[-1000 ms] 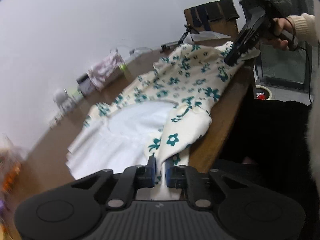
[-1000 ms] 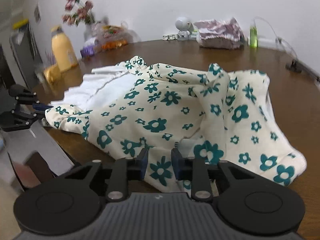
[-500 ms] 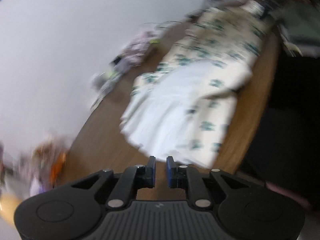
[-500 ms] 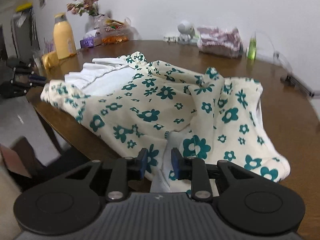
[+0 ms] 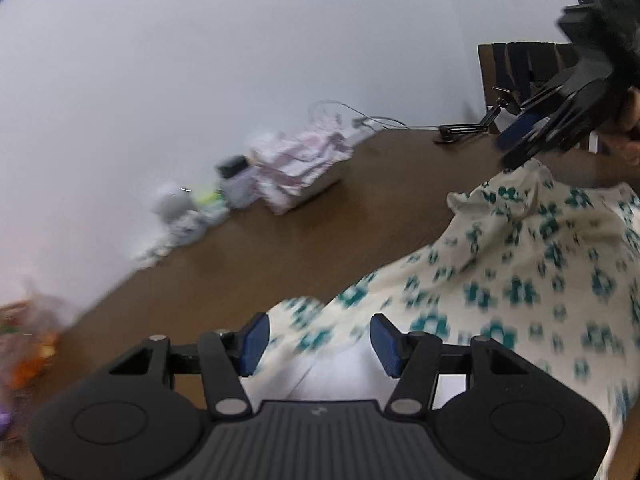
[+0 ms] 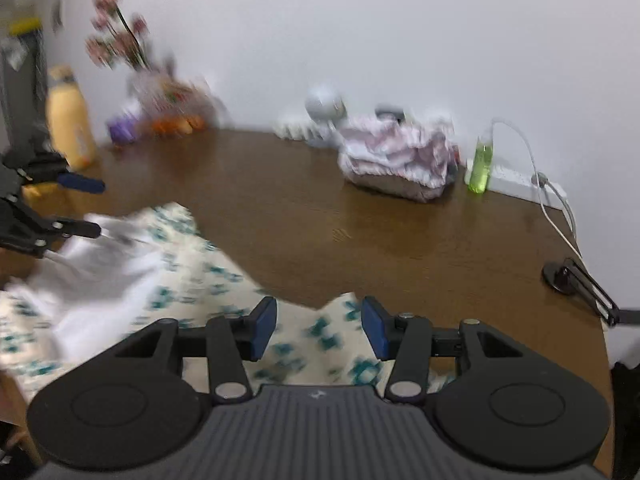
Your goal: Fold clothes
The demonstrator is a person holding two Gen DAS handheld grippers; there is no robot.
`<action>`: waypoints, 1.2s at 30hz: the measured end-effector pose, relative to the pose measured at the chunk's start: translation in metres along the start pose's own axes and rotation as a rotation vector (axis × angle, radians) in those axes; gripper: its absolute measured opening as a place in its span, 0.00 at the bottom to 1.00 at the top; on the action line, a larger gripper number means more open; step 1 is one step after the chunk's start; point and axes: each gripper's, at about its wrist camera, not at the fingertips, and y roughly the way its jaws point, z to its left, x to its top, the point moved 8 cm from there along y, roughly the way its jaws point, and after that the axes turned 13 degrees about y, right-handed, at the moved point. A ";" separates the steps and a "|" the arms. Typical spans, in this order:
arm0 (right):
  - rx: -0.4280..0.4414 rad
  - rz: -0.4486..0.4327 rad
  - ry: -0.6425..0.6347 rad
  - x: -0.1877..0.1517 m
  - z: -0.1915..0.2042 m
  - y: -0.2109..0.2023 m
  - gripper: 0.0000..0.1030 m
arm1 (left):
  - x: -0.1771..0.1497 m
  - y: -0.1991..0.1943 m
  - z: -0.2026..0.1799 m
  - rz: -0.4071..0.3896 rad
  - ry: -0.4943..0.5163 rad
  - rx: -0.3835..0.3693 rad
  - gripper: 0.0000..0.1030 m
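Observation:
A cream garment with teal flowers (image 5: 520, 280) lies on the brown table (image 5: 340, 216), its white lining showing near me. My left gripper (image 5: 318, 344) is open just above the garment's near edge, holding nothing. My right gripper (image 6: 318, 330) is open above the garment's other edge (image 6: 328, 344), also empty. In the left wrist view the right gripper (image 5: 532, 140) hangs over the garment's far corner. In the right wrist view the left gripper (image 6: 76, 208) is at the far left, by the white lining (image 6: 100, 256). Both views are blurred.
Along the wall stand a pink-and-white cloth bundle (image 6: 400, 160), a green bottle (image 6: 480, 164), a white cable (image 6: 552, 192), a small white figure (image 6: 324, 108), a yellow bottle (image 6: 70, 120) and flowers (image 6: 116, 44). A black clamp stand (image 6: 580, 280) sits at the right. A chair (image 5: 528, 68) stands behind the table.
Both grippers were shut on the garment's edges a second ago; both have let go and now stand open. Both cameras have swung, and the garment lies lower and flatter on the table.

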 end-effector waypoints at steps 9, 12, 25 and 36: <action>-0.114 0.060 0.046 -0.017 -0.028 0.051 0.02 | -0.008 0.089 -0.006 0.114 -0.020 -0.016 0.52; -0.189 -0.005 0.019 -0.019 -0.035 0.036 0.02 | -0.016 0.094 0.001 0.142 -0.083 -0.015 0.52; -0.158 -0.182 0.038 -0.004 -0.018 -0.041 0.19 | -0.002 0.026 0.003 0.047 -0.159 -0.050 0.61; -0.055 0.129 0.086 -0.057 0.005 0.018 0.15 | -0.006 0.026 -0.067 0.101 -0.225 -0.273 0.61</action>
